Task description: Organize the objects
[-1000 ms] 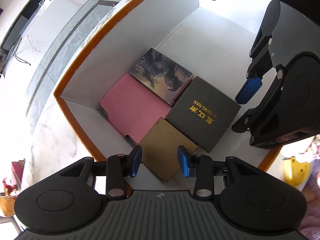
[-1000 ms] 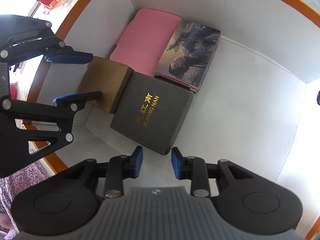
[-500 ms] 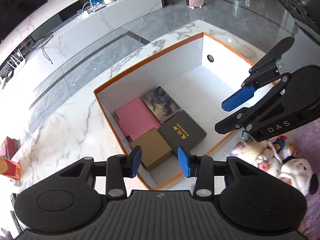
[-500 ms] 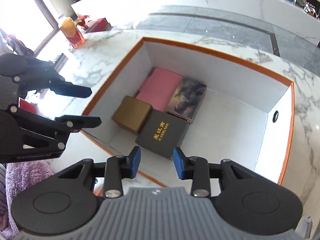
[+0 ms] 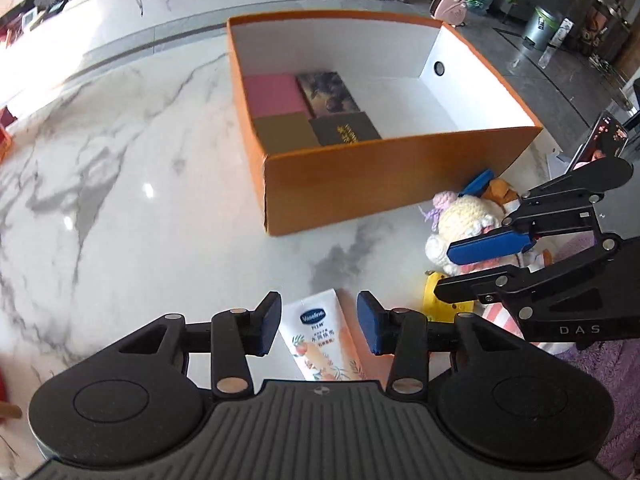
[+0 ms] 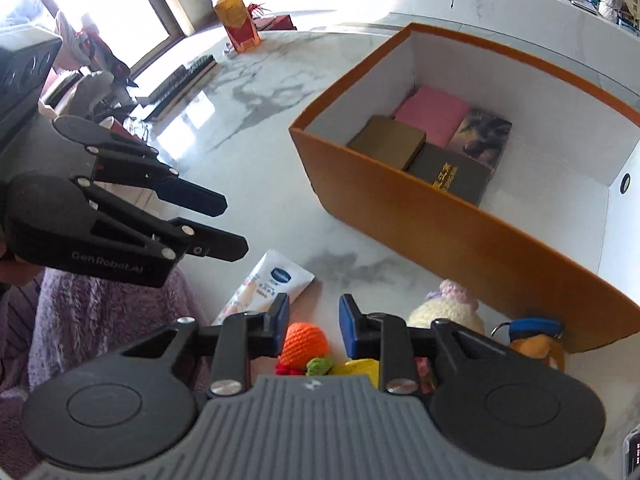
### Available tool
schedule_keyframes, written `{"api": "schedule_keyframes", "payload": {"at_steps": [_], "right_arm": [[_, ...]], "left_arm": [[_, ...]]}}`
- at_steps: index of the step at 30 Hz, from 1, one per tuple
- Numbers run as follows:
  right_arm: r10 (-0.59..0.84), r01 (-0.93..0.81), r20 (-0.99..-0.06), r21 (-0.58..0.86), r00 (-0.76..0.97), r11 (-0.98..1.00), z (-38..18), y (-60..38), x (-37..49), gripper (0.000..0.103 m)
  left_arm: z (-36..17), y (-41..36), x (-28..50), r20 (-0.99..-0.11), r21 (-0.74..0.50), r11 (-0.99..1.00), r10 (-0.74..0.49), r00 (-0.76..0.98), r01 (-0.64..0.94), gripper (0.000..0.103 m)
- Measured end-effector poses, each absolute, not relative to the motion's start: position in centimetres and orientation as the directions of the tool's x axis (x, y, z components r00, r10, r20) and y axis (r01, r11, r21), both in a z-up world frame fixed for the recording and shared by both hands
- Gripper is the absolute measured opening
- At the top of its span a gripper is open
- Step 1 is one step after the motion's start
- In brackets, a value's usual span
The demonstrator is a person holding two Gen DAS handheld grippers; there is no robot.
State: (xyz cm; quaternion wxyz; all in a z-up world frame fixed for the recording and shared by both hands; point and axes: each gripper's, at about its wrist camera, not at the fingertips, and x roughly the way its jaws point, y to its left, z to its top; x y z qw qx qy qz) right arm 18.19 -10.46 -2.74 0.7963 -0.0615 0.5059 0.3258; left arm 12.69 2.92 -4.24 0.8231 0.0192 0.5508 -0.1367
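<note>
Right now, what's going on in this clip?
A person is packing small things into an orange box with two handheld grippers. Four flat boxes already lie together in one corner. Both grippers are outside the box and hold nothing: the left gripper hangs over a lotion tube, the right gripper over knitted toys, jaws just narrowing.

Legible markings are few. The lotion tube (image 5: pixel 320 340) lying on the marble surface (image 5: pixel 120 200) carries the brand "Vaseline" in white on a blue oval; the smaller print beneath it cannot be read. The right claw (image 5: pixel 472 216), seen from the left wrist view, is marked "DAS" on its black body. The left claw (image 6: pixel 224 220), seen from the right wrist view, bears "GenRobot.AI". The black box (image 6: pixel 452 176) inside the orange box (image 6: pixel 440 232) shows gold lettering, too blurred to read here.
</note>
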Motion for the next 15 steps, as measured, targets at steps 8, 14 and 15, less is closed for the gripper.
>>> {"api": "schedule_keyframes", "payload": {"at_steps": [8, 14, 15], "right_arm": [[0.363, -0.657, -0.910, 0.150, 0.200, 0.739, -6.6, -7.2, 17.5, 0.032], [0.329, -0.689, -0.927, 0.120, 0.180, 0.714, -7.6, -6.3, 17.4, 0.039], [0.330, -0.693, -0.927, 0.121, 0.177, 0.711, -7.5, -6.4, 17.4, 0.041]], "left_arm": [[-9.4, 5.3, 12.1, -0.938, -0.199, 0.978, -0.208, 0.278, 0.061, 0.072], [-10.8, 5.2, 12.1, -0.943, -0.229, 0.973, -0.228, 0.244, 0.024, 0.075], [-10.9, 5.0, 12.1, -0.944, -0.224, 0.974, -0.224, 0.243, 0.025, 0.076]]}}
